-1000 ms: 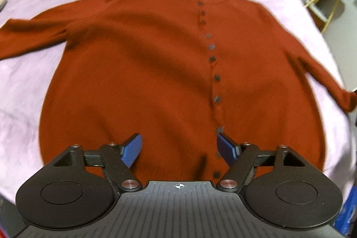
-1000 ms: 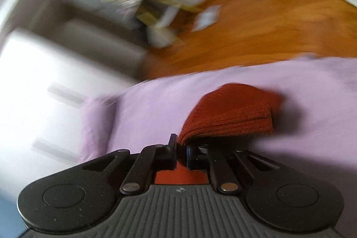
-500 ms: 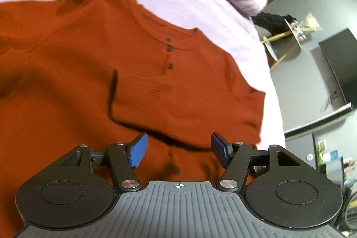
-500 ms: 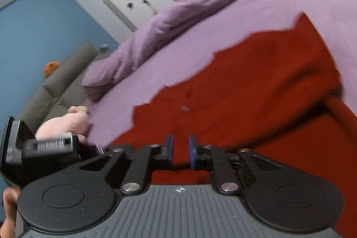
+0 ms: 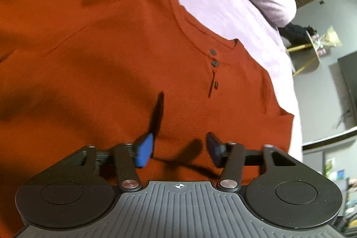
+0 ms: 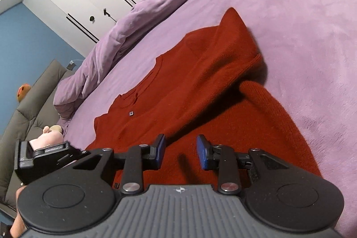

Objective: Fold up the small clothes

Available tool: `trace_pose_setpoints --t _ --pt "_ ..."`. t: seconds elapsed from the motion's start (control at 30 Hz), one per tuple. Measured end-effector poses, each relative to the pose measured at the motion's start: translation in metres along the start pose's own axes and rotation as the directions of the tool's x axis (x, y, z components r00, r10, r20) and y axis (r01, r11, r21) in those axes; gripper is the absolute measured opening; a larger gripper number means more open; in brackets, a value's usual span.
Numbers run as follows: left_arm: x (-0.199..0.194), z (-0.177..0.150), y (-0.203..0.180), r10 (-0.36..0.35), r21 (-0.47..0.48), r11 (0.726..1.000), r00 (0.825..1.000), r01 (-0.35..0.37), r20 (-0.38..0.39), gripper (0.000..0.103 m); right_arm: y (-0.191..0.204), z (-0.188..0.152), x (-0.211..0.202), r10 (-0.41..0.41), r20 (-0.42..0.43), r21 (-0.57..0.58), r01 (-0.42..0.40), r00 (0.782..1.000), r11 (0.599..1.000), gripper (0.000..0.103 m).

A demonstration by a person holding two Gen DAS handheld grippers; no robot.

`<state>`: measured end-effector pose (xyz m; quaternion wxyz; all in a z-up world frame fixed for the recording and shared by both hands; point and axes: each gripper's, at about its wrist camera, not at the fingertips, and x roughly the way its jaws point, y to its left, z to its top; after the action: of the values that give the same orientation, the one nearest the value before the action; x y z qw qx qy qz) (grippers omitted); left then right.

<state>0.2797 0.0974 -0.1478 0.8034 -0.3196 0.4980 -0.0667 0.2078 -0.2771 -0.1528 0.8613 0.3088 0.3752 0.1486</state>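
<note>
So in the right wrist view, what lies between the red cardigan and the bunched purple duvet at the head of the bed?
Only bare purple bed cover separates the red cardigan from the purple duvet; nothing else lies on that strip in the right wrist view.

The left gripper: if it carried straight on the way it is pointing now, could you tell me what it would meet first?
Most likely the rust-red cardigan itself. The left gripper, jaws closing with nothing pinched between them, aims down at the knit just short of the folded-over sleeve. Depth is hard to judge, but nothing else lies in between.
</note>
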Motion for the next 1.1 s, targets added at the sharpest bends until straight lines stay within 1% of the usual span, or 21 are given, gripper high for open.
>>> trace_pose_setpoints --t 0.03,0.07,0.1,0.13,0.23,0.3,0.33,0.37,0.43,0.5,0.57,0.73,0.77,0.8,0.83,0.87,0.9,0.93,1.0,1.03,1.1 --pt "0.003 0.002 -0.004 0.015 0.027 1.000 1.000 -0.015 0.006 0.025 0.000 0.000 0.002 -0.005 -0.004 0.000 0.005 1.000 1.000 0.030" --pt "0.007 0.006 -0.008 0.022 0.047 0.999 1.000 -0.022 0.008 0.018 -0.001 0.001 0.004 -0.008 -0.007 0.003 0.008 1.000 1.000 0.030" --pt "0.003 0.006 -0.009 0.013 0.051 0.999 1.000 -0.013 0.008 0.012 -0.003 0.003 0.005 -0.009 -0.008 0.009 0.009 1.000 1.000 0.030" --pt "0.002 0.009 -0.011 0.004 0.047 0.999 1.000 -0.005 0.015 0.011 -0.003 0.006 0.006 -0.012 -0.003 0.016 0.012 1.000 1.000 0.030" --pt "-0.017 0.020 -0.022 -0.039 0.081 0.996 0.995 0.032 0.087 0.010 -0.005 0.018 0.012 -0.021 0.016 0.044 0.020 1.000 0.999 0.030" --pt "-0.040 0.034 -0.031 -0.082 0.106 0.992 0.982 0.064 0.170 0.010 -0.006 0.027 0.017 -0.032 0.033 0.064 0.030 0.999 0.998 0.030" --pt "-0.051 0.041 -0.034 -0.089 0.117 0.991 0.973 0.065 0.213 0.010 -0.007 0.031 0.021 -0.042 0.038 0.073 0.039 0.998 0.997 0.030" --pt "-0.061 0.046 -0.036 -0.081 0.133 0.990 0.964 0.048 0.252 0.010 -0.007 0.034 0.024 -0.048 0.043 0.080 0.045 0.998 0.996 0.030" --pt "-0.073 0.055 -0.038 -0.014 0.194 0.980 0.949 -0.049 0.314 0.010 -0.009 0.041 0.032 -0.050 0.048 0.105 0.045 0.998 0.993 0.032" --pt "-0.072 0.059 -0.035 0.073 0.236 0.959 0.942 -0.157 0.328 0.010 -0.012 0.047 0.041 -0.050 0.056 0.147 0.041 0.997 0.988 0.039" --pt "-0.062 0.061 -0.023 0.122 0.233 0.952 0.946 -0.197 0.302 0.010 -0.016 0.052 0.050 -0.029 0.061 0.198 0.017 0.998 0.980 0.041" --pt "-0.050 0.060 0.002 0.137 0.183 0.964 0.952 -0.191 0.275 0.010 -0.028 0.062 0.067 -0.019 0.094 0.315 -0.011 0.995 0.949 0.039" --pt "-0.050 0.060 0.008 0.137 0.180 0.965 0.952 -0.190 0.274 0.010 -0.028 0.063 0.069 -0.038 0.092 0.310 0.007 0.995 0.951 0.030" --pt "-0.050 0.062 0.009 0.141 0.180 0.964 0.950 -0.196 0.277 0.010 -0.025 0.065 0.070 -0.080 0.093 0.276 0.051 0.992 0.960 0.009" --pt "-0.046 0.064 0.007 0.145 0.184 0.962 0.948 -0.202 0.282 0.010 -0.020 0.066 0.069 -0.137 0.111 0.222 0.110 0.984 0.969 0.006" --pt "-0.045 0.062 0.007 0.141 0.193 0.961 0.948 -0.201 0.287 0.010 -0.015 0.065 0.067 -0.179 0.136 0.164 0.156 0.974 0.974 0.006" --pt "-0.045 0.061 0.005 0.133 0.205 0.958 0.946 -0.199 0.297 0.010 -0.011 0.064 0.066 -0.197 0.146 0.127 0.179 0.969 0.976 0.006" --pt "-0.045 0.060 0.003 0.135 0.223 0.952 0.941 -0.210 0.311 0.010 -0.008 0.062 0.065 -0.198 0.133 0.093 0.187 0.971 0.978 0.007" --pt "-0.045 0.059 0.002 0.147 0.250 0.939 0.933 -0.236 0.329 0.010 -0.002 0.058 0.056 -0.170 0.109 0.028 0.168 0.979 0.985 0.014" --pt "-0.044 0.059 0.003 0.146 0.252 0.938 0.933 -0.236 0.329 0.010 0.004 0.055 0.047 -0.152 0.113 -0.025 0.155 0.982 0.988 0.017" --pt "-0.042 0.060 0.007 0.150 0.251 0.938 0.932 -0.241 0.331 0.010 0.014 0.051 0.027 -0.106 0.138 -0.139 0.125 0.985 0.982 0.031"
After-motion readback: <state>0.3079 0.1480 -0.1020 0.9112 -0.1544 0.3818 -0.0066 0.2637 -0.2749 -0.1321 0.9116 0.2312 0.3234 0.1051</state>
